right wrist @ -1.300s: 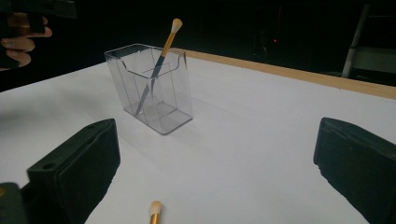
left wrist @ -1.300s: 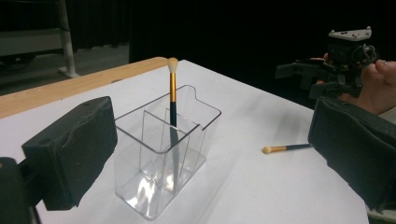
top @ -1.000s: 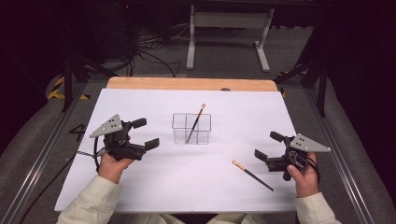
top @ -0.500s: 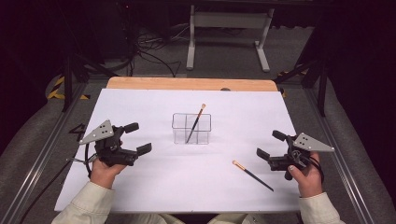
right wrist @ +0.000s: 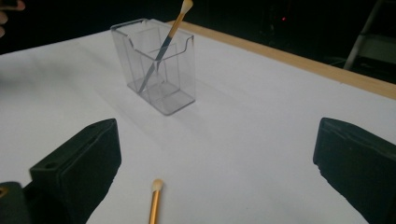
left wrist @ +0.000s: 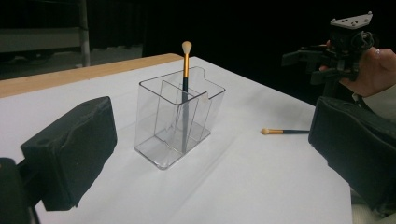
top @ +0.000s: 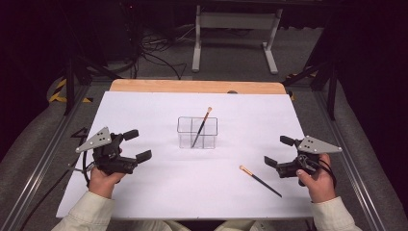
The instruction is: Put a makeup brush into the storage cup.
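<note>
Clear plastic makes up the small divided organiser box (top: 197,133) standing near the middle of the white-covered table (top: 144,110), and one gold-and-black makeup brush (top: 201,127) leans in it, its pale tip above the rim. A second slim brush with a gold ferrule and black handle (top: 260,181) lies flat on the white cover, just ahead of the right gripper (top: 279,153), whose black jaws stand wide apart and hold nothing, the brush's pale tip lying between them in the right gripper view. Well apart on the other side, the left gripper (top: 136,145) is held just above the table with its jaws likewise spread and empty, pointing toward the box.
</note>
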The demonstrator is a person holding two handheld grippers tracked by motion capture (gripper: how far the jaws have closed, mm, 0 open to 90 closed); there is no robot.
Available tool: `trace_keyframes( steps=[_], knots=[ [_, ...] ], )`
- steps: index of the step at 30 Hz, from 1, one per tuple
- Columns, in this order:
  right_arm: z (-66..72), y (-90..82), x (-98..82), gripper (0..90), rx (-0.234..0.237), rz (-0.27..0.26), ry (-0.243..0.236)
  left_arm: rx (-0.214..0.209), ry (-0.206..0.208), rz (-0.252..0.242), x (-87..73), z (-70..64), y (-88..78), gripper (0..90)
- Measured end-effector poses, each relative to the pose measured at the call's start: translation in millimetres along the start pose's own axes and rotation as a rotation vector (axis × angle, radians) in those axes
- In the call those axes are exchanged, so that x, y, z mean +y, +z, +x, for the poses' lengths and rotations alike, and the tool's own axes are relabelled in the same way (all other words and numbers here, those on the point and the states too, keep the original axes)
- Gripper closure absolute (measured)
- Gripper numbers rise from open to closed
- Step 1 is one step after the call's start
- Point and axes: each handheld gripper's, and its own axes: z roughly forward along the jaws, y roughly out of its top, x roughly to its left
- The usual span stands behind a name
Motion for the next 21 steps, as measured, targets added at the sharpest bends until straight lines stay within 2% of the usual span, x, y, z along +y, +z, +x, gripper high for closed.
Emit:
trace_keyframes(
  steps=[2,10,17,21],
  knots=[
    [0.7,-0.4,3.3,1.3,0.016,0.024,-0.006,0.004,-0.003,0.003,-0.9,0.5,-0.2,1.9],
    [4.4,1.0,19.1,1.4,0.025,0.092,-0.038,0.005,-0.003,0.013,-1.6,1.1,1.2,2.0],
    [6.6,3.6,24.9,2.2,0.032,0.173,-0.055,0.017,-0.004,0.006,-2.3,2.5,-0.3,1.9],
    [8.2,5.0,26.9,3.0,0.037,0.197,-0.063,0.023,0.000,0.008,-3.1,3.5,-0.1,1.9]
  ],
)
